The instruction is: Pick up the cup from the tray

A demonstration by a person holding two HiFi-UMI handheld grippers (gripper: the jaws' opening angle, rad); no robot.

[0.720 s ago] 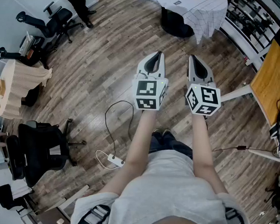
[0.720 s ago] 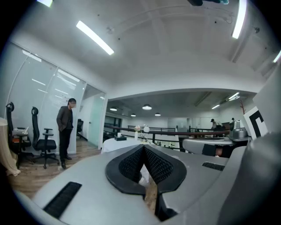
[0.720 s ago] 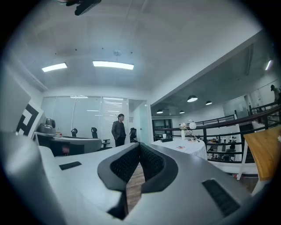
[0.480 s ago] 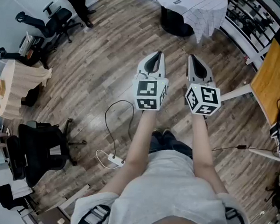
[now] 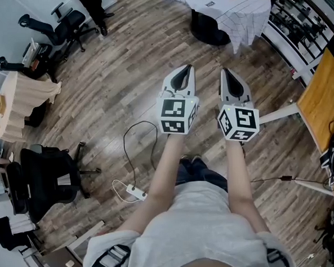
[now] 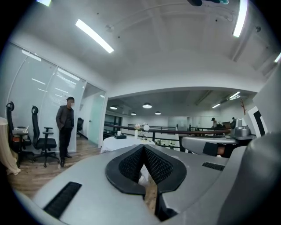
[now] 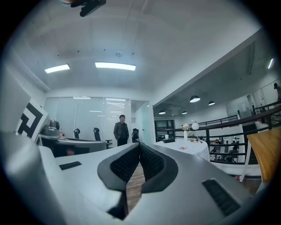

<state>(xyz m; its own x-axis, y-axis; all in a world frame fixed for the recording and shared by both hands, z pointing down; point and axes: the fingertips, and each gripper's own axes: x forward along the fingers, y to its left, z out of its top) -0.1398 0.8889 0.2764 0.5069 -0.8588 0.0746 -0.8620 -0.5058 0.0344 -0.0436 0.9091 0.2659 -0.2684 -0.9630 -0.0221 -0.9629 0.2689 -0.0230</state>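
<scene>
No cup and no tray show in any view. In the head view my left gripper and my right gripper are held out side by side over the wooden floor, both pointing level toward a round table with a white cloth. Both are shut with nothing between the jaws. In the left gripper view the left gripper has its black pads meeting at the tips, and the cloth-covered table stands far ahead. The right gripper is closed the same way in the right gripper view, with the table to its right.
A person in dark clothes stands by a glass wall beside office chairs. A cable with a power strip lies on the floor at my left. A wooden table and black railing are on the right. A black chair is behind left.
Both grippers have edged slightly up and left in the head view; their jaws stay shut. Nothing else differs.
</scene>
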